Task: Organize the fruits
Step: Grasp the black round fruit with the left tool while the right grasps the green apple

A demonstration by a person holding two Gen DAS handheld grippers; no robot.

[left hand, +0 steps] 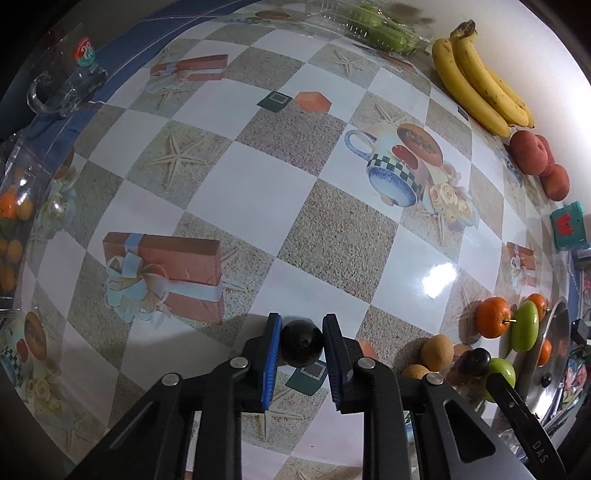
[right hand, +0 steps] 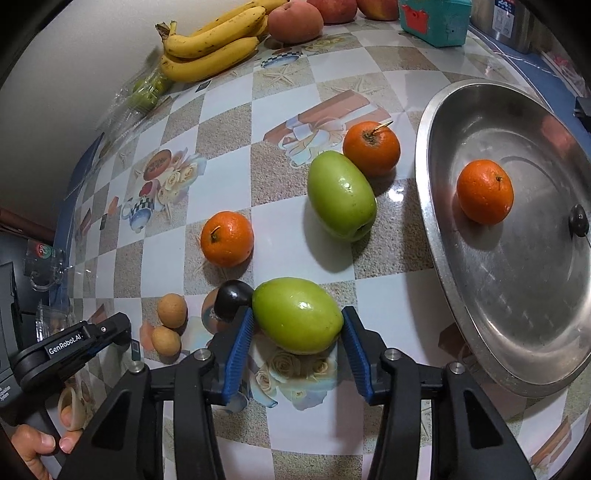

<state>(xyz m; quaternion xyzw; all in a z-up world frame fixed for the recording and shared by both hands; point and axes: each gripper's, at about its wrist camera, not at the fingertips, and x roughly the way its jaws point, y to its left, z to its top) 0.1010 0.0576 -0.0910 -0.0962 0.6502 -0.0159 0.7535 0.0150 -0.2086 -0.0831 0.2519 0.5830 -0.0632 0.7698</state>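
My left gripper (left hand: 302, 341) is shut on a small dark round fruit (left hand: 302, 343), held just above the patterned table. My right gripper (right hand: 298, 325) is closed around a green fruit (right hand: 297, 314) that rests on the table; both blue pads touch its sides. A metal pan (right hand: 517, 332) at the right holds one orange (right hand: 484, 191). On the table lie another green fruit (right hand: 341, 195), two oranges (right hand: 227, 239) (right hand: 371, 148), another dark fruit (right hand: 232, 300) and two small tan fruits (right hand: 171, 310).
Bananas (right hand: 210, 44), red peaches (right hand: 294, 20) and a teal box (right hand: 436, 20) stand along the far wall. A clear pack of green fruits (left hand: 376, 27) and a glass mug (left hand: 62, 92) sit at the table's edges. A clear container with small oranges (left hand: 11, 221) is at the left.
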